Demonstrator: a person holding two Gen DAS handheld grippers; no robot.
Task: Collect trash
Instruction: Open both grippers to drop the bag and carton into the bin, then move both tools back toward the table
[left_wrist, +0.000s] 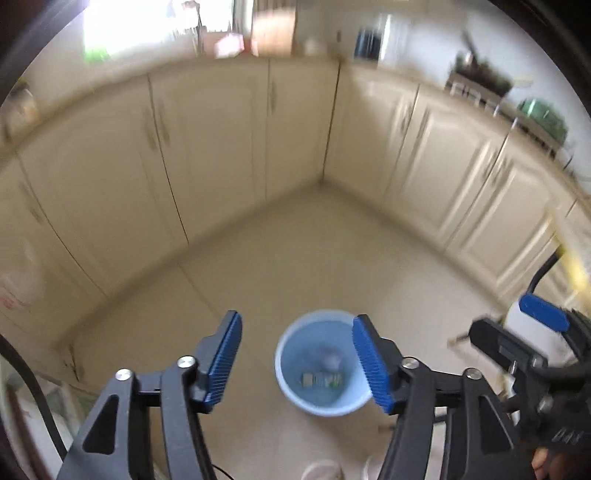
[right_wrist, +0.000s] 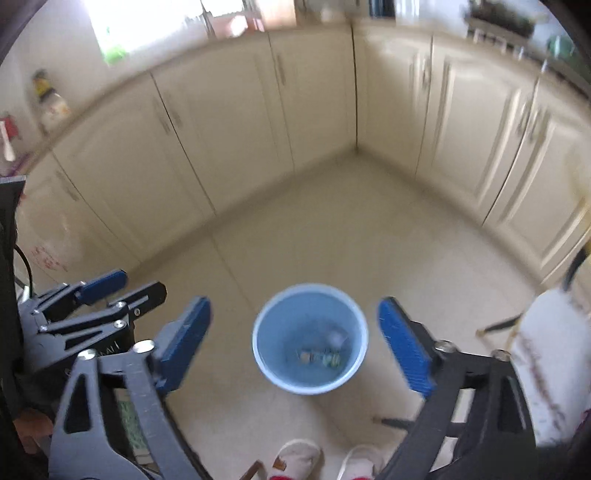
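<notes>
The blue bin (right_wrist: 310, 338) stands upright on the tiled floor (right_wrist: 332, 229), open end up, so that trash drops in from above. Several small items (right_wrist: 319, 356) lie at its bottom; blur prevents identification. The right claw (right_wrist: 295, 345) hangs above the bin, jaws wide and empty. The left claw (left_wrist: 297, 363) is likewise wide and empty, beside it. Cream cabinets (left_wrist: 221, 147) enclose the corner. No loose trash is visible on the floor.
</notes>
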